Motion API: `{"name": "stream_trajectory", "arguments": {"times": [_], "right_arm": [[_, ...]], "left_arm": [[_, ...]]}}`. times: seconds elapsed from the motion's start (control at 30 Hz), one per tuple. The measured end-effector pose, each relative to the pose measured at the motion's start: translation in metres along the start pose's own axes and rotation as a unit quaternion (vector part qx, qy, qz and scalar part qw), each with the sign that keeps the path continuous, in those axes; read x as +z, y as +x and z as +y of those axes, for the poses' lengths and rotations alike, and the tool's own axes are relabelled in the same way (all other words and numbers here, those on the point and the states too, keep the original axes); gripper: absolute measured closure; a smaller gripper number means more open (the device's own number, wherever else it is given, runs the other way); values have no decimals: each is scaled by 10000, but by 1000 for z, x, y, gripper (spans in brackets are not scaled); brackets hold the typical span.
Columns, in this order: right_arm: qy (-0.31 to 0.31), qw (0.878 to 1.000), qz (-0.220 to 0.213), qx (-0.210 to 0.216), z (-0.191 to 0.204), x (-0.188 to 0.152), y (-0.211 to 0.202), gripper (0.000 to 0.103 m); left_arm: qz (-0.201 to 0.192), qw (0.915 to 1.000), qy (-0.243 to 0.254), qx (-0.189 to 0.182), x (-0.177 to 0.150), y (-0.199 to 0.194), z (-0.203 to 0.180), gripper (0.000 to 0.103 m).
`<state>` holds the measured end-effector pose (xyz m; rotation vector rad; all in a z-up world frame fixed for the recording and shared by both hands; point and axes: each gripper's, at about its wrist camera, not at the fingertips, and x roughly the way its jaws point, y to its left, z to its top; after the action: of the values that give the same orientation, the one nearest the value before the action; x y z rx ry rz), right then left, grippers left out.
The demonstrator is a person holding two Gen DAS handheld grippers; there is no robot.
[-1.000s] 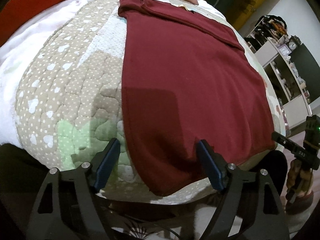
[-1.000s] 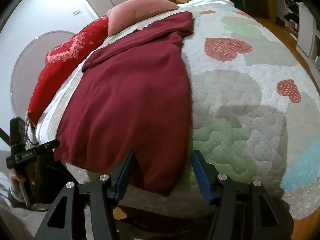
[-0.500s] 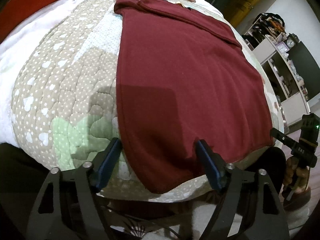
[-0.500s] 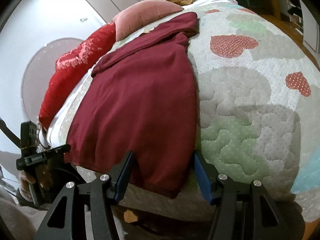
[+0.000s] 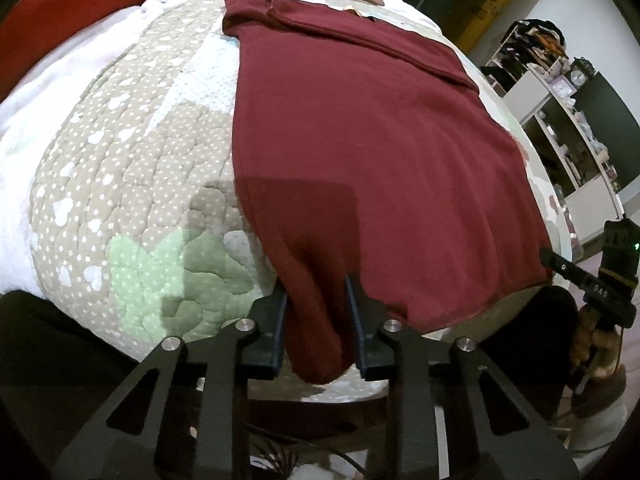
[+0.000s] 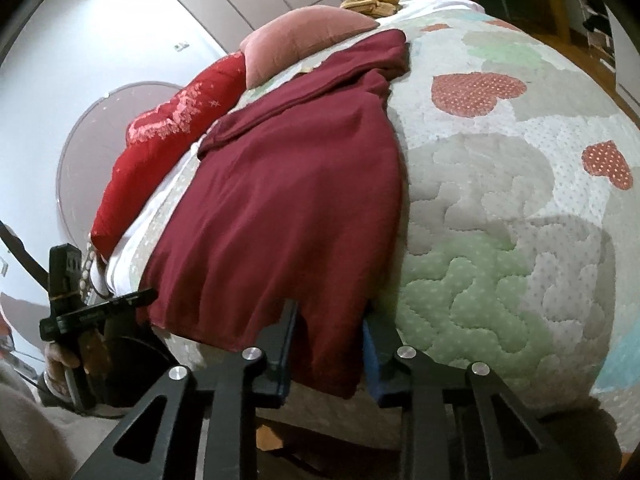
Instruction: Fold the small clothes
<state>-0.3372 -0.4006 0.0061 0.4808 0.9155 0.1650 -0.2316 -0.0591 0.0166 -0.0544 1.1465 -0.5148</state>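
A maroon garment [image 5: 360,140] lies spread flat on a quilted bedspread [image 5: 140,160], its hem hanging over the near edge of the bed. My left gripper [image 5: 316,296] is closing on the garment's near left corner, and the cloth bunches between the blue pads. In the right wrist view the same garment [image 6: 288,192] runs away up the quilt [image 6: 500,200]. There my right gripper [image 6: 330,312] is closing on the near right corner, with the fabric pinched between its fingers and the corner tip hanging below them.
A red pillow [image 6: 168,140] and a pink pillow [image 6: 304,36] sit at the head of the bed, with a folded yellowish item [image 6: 372,0] behind them. Open shelves [image 5: 568,128] stand beyond the bed's right side. A person's hand [image 5: 596,344] shows at the right edge.
Both grippers' jaws have come together on the hem corners, and the cloth now bunches between them. Earlier they stood wide astride the corners.
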Motion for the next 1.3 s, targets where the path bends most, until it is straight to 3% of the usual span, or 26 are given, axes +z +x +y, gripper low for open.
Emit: {"name": "stream_trajectory", "arguments": {"times": [0.1, 0.23, 0.33, 0.5, 0.57, 0.67, 0.87, 1.13, 1.3], "right_arm": [[-114, 9999, 45, 21, 6, -3, 2, 84], [47, 9997, 109, 224, 0, -3, 7, 83], [488, 9971, 19, 589, -11, -4, 8, 78], [401, 9973, -17, 615, -5, -4, 10, 79], [353, 9972, -28, 652, -1, -3, 9, 91], [440, 9943, -118, 969, 5, 0, 4, 91], [284, 9825, -608, 1737, 34, 15, -32, 92], [342, 9740, -1033, 1989, 35, 37, -50, 93], [383, 9705, -1323, 1979, 34, 69, -45, 93]], "left_arm": [[26, 10000, -39, -50, 1, 0, 2, 79], [29, 9999, -75, -136, 2, 1, 4, 79], [52, 9997, -131, -179, 3, 3, 4, 75], [39, 9998, -73, -170, 3, 4, 1, 72], [-1, 9999, -21, -143, 3, 0, 1, 81], [-50, 9990, -97, -444, 7, -9, 6, 90], [-528, 9923, -137, -1114, 22, -47, 12, 93], [-798, 9909, -421, -995, 37, -62, 36, 93], [-1166, 9873, -398, -999, 67, -71, 35, 93]]}}
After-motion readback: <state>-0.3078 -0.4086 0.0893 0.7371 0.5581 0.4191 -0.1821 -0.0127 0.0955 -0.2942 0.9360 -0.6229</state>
